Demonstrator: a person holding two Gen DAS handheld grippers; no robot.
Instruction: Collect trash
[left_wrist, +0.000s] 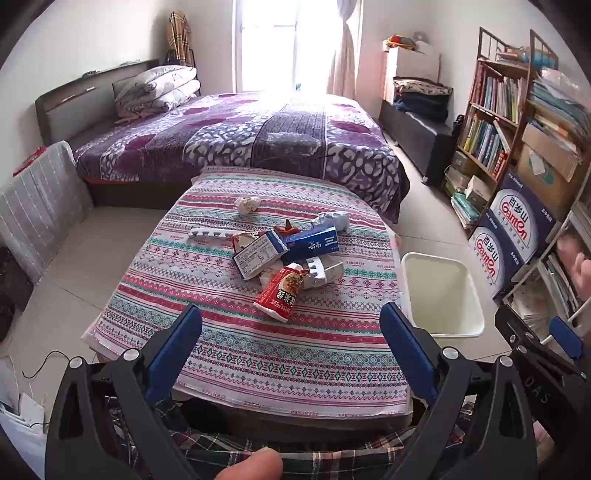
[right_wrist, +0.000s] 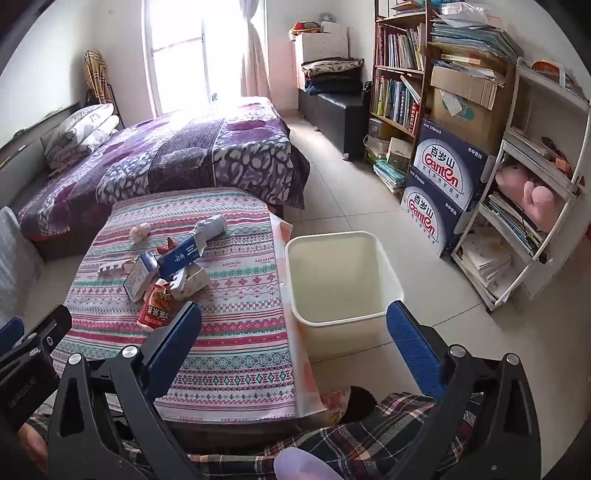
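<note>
A heap of trash lies on the patterned tablecloth (left_wrist: 258, 354): a red snack packet (left_wrist: 279, 294) nearest me, a blue-and-white carton (left_wrist: 258, 254), a long blue box (left_wrist: 312, 243), a white plastic tray (left_wrist: 210, 233), crumpled paper (left_wrist: 246, 204) and a grey wrapper (left_wrist: 332, 220). A cream bin (left_wrist: 441, 293) stands on the floor right of the table. My left gripper (left_wrist: 291, 314) hangs open over the table's near part, short of the red packet. In the right wrist view my right gripper (right_wrist: 293, 312) is open above the table's right edge and the bin (right_wrist: 343, 277), nothing between its fingers. The red packet (right_wrist: 155, 310) sits by its left finger.
A purple bed (left_wrist: 240, 136) lies behind the table. Bookshelves (left_wrist: 491, 118) and stacked blue water cartons (right_wrist: 439, 184) line the right wall, with a white rack (right_wrist: 535, 192) beside them. A grey-covered seat (left_wrist: 40, 206) stands at left. The person's plaid lap (right_wrist: 369, 432) is below.
</note>
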